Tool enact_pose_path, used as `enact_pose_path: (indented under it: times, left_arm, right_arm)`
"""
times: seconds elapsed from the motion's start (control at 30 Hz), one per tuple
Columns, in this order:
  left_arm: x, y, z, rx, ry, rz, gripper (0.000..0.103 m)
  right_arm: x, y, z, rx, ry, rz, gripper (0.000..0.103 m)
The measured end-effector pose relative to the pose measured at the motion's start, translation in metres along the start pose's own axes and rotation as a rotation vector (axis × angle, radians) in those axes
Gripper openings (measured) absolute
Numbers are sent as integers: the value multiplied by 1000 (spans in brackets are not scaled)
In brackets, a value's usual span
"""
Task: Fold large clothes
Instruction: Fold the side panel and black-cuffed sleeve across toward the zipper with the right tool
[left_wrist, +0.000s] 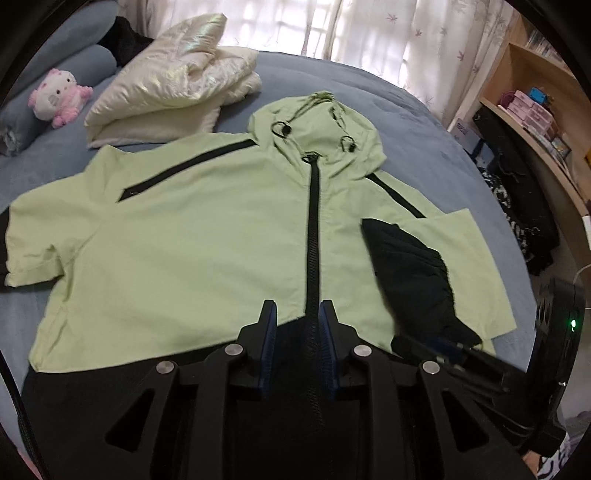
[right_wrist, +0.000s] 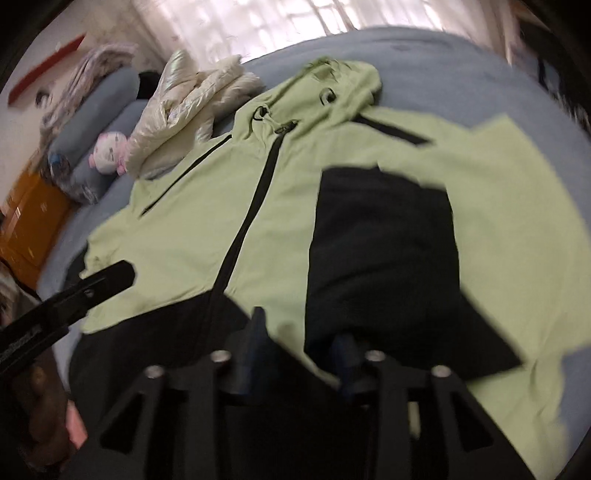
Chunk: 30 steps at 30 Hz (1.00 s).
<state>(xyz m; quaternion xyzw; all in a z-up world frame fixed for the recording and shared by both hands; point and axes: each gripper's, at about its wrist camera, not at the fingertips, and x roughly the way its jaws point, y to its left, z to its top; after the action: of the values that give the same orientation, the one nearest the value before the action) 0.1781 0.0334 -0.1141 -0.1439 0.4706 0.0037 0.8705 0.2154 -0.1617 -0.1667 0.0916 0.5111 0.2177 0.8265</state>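
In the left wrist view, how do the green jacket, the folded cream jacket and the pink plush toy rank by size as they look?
1. green jacket, by far the largest in the frame.
2. folded cream jacket.
3. pink plush toy, the smallest.
The last two lie farther from the camera, so their true sizes are unsure.

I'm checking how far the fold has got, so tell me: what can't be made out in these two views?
- Left wrist view: the jacket hem is hidden behind the left gripper.
- Left wrist view: its left sleeve end is cut off by the frame edge.
- Right wrist view: motion blur smears the black sleeve, so its cuff is unreadable.
- Right wrist view: the right gripper fingertips are blurred.
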Motion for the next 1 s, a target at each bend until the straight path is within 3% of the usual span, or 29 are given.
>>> enact_pose_path:
  times: [0.13, 0.33, 0.47, 0.63, 0.83, 1.0]
  left_arm:
    - [-3, -15, -5, 38, 3, -35, 27]
    - [-4, -48, -13, 143, 1, -82, 49]
    - [9, -71, -22, 230, 50, -102, 49]
    - [29, -98, -32, 324, 103, -111, 49]
    - [57, -130, -39, 454, 137, -59, 51]
    - [86, -148, -43, 550, 160, 43, 52]
  right_arm:
    - [-29, -10, -17, 53, -45, -8, 41]
    - [-79, -26, -36, 105, -191, -146, 41]
    - [-91, -43, -45, 128, -240, -218, 41]
    - [-85, -63, -51, 174, -220, -201, 41]
    - [-83, -70, -58, 172, -232, -213, 41]
    - [-85, -78, -61, 194, -238, -190, 41]
